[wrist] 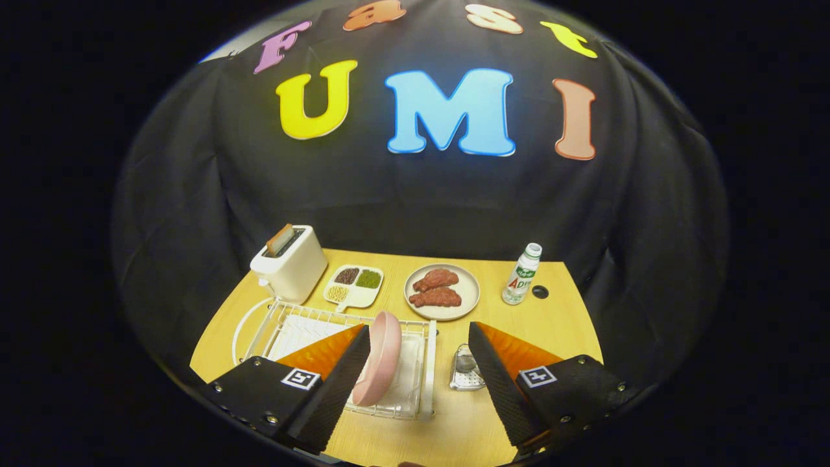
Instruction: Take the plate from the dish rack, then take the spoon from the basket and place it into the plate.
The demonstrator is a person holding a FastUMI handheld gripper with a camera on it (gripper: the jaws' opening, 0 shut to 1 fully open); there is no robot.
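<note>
A pink plate (379,357) stands on edge in the white wire dish rack (285,321) on the wooden table. It sits just inside my left finger (337,376), close beside it; whether they touch I cannot tell. My gripper (418,337) is open, its fingers wide apart and high over the table. A small wire basket (465,368) with a spoon's bowl in it lies on the table just left of my right finger (496,376).
Beyond the rack stand a white toaster (290,263) with a slice in it, a white divided tray of beans (354,285), a beige plate with two pieces of meat (442,292) and a small bottle (521,274). A dark hole (540,292) marks the table near the bottle.
</note>
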